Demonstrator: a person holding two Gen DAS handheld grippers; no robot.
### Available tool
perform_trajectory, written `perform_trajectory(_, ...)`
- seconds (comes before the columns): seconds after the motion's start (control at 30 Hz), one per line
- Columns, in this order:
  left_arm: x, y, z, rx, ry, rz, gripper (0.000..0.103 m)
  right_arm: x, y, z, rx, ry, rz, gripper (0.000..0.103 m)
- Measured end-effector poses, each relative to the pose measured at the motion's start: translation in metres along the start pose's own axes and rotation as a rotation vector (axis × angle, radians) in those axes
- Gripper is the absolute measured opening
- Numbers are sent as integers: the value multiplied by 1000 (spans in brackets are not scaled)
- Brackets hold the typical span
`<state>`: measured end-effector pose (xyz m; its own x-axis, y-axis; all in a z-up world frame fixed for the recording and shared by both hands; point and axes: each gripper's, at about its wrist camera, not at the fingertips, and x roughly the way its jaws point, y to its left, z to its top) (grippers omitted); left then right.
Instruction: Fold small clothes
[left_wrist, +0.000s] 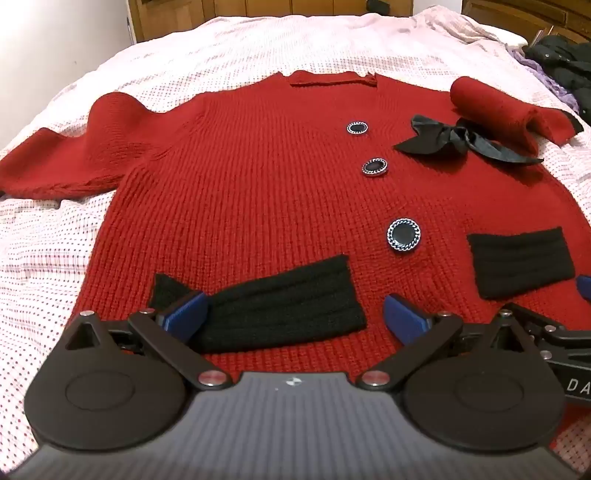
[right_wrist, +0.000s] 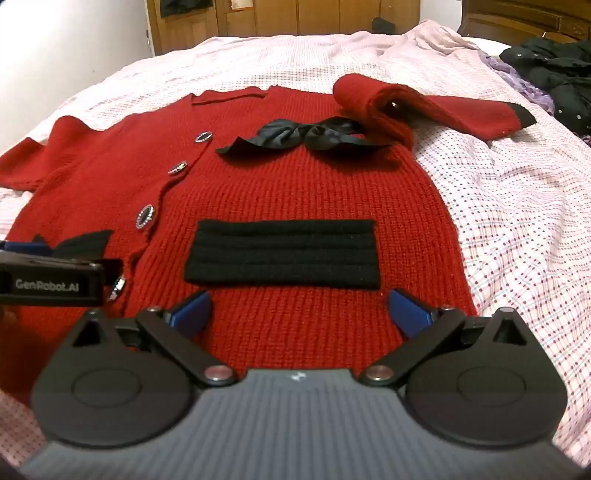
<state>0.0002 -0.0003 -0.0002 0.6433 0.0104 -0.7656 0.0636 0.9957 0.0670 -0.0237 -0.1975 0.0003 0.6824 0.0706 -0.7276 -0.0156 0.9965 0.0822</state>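
Observation:
A red knit cardigan (left_wrist: 266, 177) lies flat, front up, on the bed, with black round buttons (left_wrist: 403, 235), two black pocket bands and a black ribbon bow (left_wrist: 461, 142). It also shows in the right wrist view (right_wrist: 295, 177). My left gripper (left_wrist: 293, 317) is open low over the hem, its fingers either side of the left pocket band (left_wrist: 280, 314). My right gripper (right_wrist: 299, 310) is open over the hem just below the right pocket band (right_wrist: 282, 254). The right sleeve (right_wrist: 424, 103) is bunched near the shoulder; the left sleeve (left_wrist: 55, 162) lies spread out.
The bed has a white sheet (left_wrist: 44, 258) with red dots. A pile of dark clothes (right_wrist: 554, 74) and a purple cloth lie at the far right. Wooden cupboards (right_wrist: 295, 14) stand behind the bed. The left gripper's body (right_wrist: 51, 282) shows at the right wrist view's left edge.

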Motion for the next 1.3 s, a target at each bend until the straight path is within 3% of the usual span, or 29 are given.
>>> perform_trajectory(1.3, 2, 4, -2, -12, -6, -3, 103, -1, 0, -3, -2, -25, -1, 103)
